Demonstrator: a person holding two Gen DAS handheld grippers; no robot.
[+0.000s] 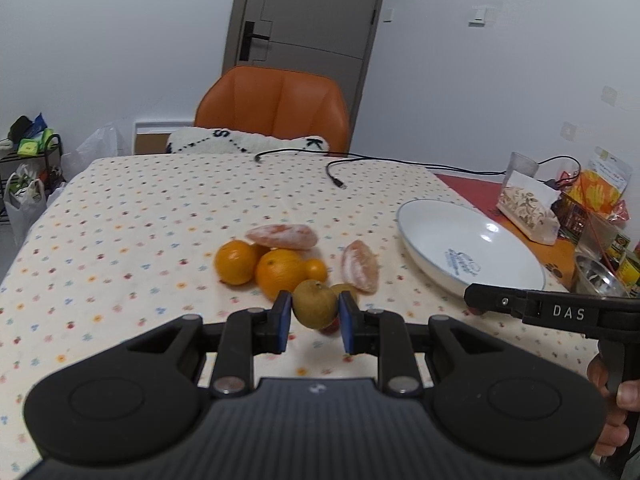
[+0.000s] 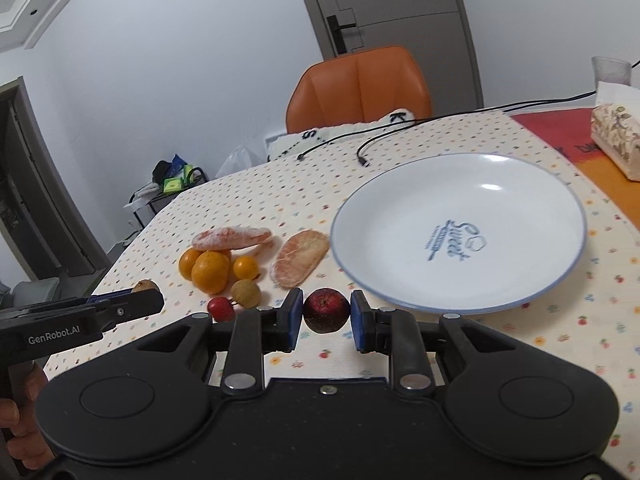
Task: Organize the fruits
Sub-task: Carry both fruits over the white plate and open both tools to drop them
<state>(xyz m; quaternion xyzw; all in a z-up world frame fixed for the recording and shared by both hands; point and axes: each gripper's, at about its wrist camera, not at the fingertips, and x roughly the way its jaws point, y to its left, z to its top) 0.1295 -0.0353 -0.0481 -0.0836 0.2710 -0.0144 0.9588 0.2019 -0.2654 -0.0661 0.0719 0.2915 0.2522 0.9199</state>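
Observation:
My left gripper is shut on a brown-green kiwi, held just above the tablecloth. My right gripper is shut on a dark red fruit near the front rim of the white plate. The plate is bare and also shows in the left wrist view. On the cloth lie oranges, a small orange, two peeled pomelo segments, a tan round fruit and a small red fruit.
A dotted tablecloth covers the table. Two black cables lie at the far side. An orange chair stands behind. A tissue box, a cup and snack packs crowd the right edge.

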